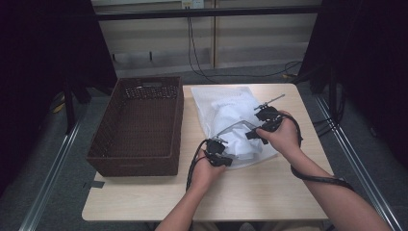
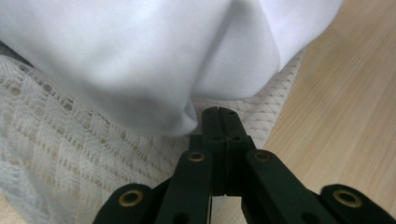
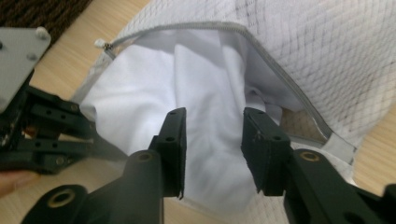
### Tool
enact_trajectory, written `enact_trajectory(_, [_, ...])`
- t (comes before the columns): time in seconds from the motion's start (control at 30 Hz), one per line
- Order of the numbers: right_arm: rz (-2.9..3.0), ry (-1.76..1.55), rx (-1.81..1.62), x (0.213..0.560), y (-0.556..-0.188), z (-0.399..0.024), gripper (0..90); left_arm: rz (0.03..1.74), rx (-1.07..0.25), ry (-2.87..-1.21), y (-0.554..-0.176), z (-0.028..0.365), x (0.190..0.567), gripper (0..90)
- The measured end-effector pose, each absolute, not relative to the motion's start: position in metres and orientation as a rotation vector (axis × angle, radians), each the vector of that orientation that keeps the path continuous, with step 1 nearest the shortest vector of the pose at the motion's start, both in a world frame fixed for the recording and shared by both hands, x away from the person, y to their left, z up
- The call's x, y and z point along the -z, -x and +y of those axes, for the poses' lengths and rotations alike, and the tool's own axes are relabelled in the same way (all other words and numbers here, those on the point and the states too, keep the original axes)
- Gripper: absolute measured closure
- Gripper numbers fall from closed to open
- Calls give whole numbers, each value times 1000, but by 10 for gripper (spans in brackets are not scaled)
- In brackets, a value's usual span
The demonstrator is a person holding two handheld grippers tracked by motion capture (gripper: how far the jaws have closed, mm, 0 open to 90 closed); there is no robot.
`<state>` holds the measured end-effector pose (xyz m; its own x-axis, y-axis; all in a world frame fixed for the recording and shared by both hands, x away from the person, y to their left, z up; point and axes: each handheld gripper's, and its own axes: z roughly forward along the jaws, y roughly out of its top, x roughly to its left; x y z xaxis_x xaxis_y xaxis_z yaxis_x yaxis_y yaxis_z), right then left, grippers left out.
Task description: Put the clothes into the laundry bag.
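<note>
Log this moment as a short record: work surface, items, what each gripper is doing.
surface: light wooden table
bag: white mesh zippered laundry bag, mouth open
contents: white cloth, partly out of the bag's mouth
basket: dark brown woven rectangular basket, left of the bag
left gripper: shut on the bag's lower mesh edge
right gripper: jaws apart over the white cloth at the bag's mouth, not pressing

A wicker basket (image 1: 139,126) sits on the left half of the table (image 1: 250,192). Just right of it lies a mesh laundry bag (image 1: 226,103) with a cloth (image 3: 187,88) inside, its zippered mouth (image 3: 261,51) facing the near edge.
</note>
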<state>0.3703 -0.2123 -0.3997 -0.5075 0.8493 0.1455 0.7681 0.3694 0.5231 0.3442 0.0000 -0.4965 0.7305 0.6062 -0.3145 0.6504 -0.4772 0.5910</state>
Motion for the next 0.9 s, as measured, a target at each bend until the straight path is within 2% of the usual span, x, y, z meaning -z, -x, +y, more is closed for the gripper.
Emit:
enact_trajectory(0.1, [2497,-1439,-809,399,-367,-214,643,994,84,-2157,-342,-3,498,900])
enact_trajectory(0.2, [2528,-1428,-821,401,-363,-214,695,976,80,-2189,-343,-1,497,900])
enact_trajectory(0.37, [2616,-1409,-827,407,-354,-206,898,971,88,-2197,-344,0,497,900])
enact_trajectory(0.9, [2756,-1377,-728,447,-353,-178,900,1028,101,-2170,-343,-1,497,900])
